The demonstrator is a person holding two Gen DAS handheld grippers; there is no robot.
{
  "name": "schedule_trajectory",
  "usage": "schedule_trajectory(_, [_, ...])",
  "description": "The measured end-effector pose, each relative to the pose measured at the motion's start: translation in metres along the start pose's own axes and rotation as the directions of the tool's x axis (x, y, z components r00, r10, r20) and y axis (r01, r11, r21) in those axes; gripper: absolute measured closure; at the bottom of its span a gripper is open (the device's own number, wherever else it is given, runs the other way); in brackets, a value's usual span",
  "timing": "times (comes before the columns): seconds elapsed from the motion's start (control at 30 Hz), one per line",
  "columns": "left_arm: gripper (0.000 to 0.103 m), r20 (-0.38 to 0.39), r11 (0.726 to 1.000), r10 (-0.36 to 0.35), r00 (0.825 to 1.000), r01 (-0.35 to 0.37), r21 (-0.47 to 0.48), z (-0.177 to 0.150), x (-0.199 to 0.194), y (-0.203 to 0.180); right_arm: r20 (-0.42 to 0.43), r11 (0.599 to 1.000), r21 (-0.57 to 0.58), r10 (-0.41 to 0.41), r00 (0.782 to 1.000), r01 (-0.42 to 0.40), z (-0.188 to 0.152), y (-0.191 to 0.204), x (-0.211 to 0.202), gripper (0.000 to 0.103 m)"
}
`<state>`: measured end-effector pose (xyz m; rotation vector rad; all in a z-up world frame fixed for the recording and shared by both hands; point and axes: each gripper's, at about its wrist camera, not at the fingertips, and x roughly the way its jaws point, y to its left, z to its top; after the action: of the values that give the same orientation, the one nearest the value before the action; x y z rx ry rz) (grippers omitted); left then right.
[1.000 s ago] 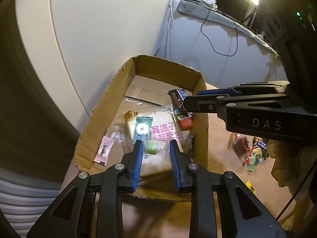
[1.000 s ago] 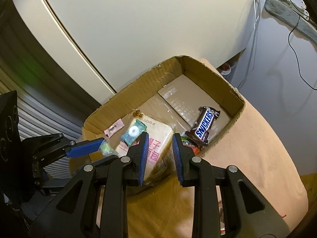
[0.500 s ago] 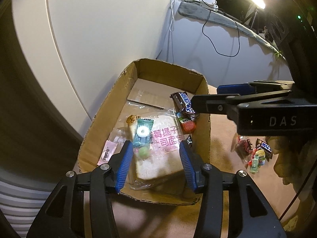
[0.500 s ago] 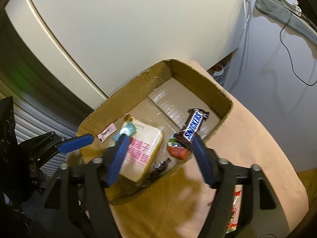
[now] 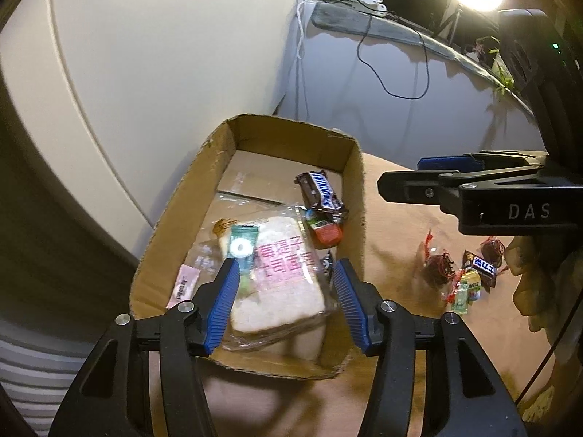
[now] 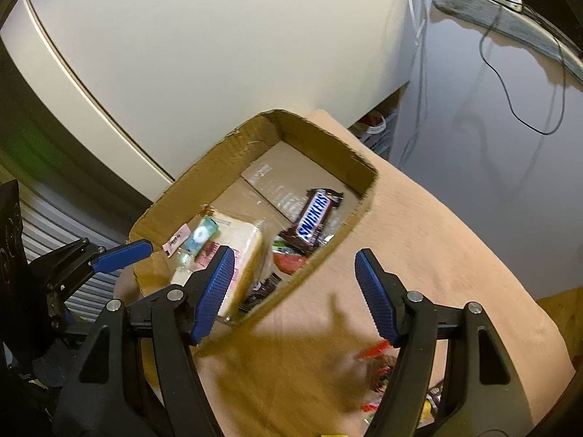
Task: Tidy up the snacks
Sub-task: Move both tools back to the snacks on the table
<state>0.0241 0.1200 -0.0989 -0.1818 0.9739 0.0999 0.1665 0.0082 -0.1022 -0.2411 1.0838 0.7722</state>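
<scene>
Open brown cardboard box sits at the far edge of the tan cloth-covered tabletop, near the white wall. Inside: clear-wrapped white bread slice with pink lettering, brown Snickers bar, small red-and-green packet, teal mint sachet, pink sachet. Left gripper hangs over the box's near end, jaws just opened further, spread and empty, nothing pressed between the pads. Right gripper likewise released, jaws apart over the box's right wall, holding nothing. Step in hand, by my reading: drop-off done, both tools free. Loose pile of small wrapped snacks remains toward the tabletop's right edge; next move calls for reaching there and closing on one piece.
</scene>
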Motion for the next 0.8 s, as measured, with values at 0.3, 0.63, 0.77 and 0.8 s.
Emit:
schedule_trajectory(0.3, [0.049, -0.010, 0.997, -0.042, 0.999, 0.043, 0.071, -0.001, 0.001, -0.030, 0.012, 0.996, 0.073, -0.047, 0.999, 0.046, -0.031, -0.035, -0.030, 0.032])
schedule_trajectory(0.63, [0.049, -0.077, 0.980, -0.114, 0.990, 0.125, 0.154, -0.017, 0.012, -0.071, -0.027, 0.969, 0.217, -0.117, 0.993, 0.120, -0.105, -0.099, -0.067, 0.032])
schedule_trajectory(0.77, [0.049, -0.112, 0.964, -0.144, 0.983, 0.165, 0.208, -0.024, 0.017, -0.095, -0.054, 0.954, 0.263, -0.135, 0.989, 0.144, -0.133, -0.118, -0.073, 0.032])
schedule_trajectory(0.8, [0.049, -0.119, 0.961, -0.150, 0.982, 0.172, 0.214, -0.024, 0.018, -0.099, -0.059, 0.951, 0.272, -0.137, 0.989, 0.148, -0.139, -0.120, -0.074, 0.032])
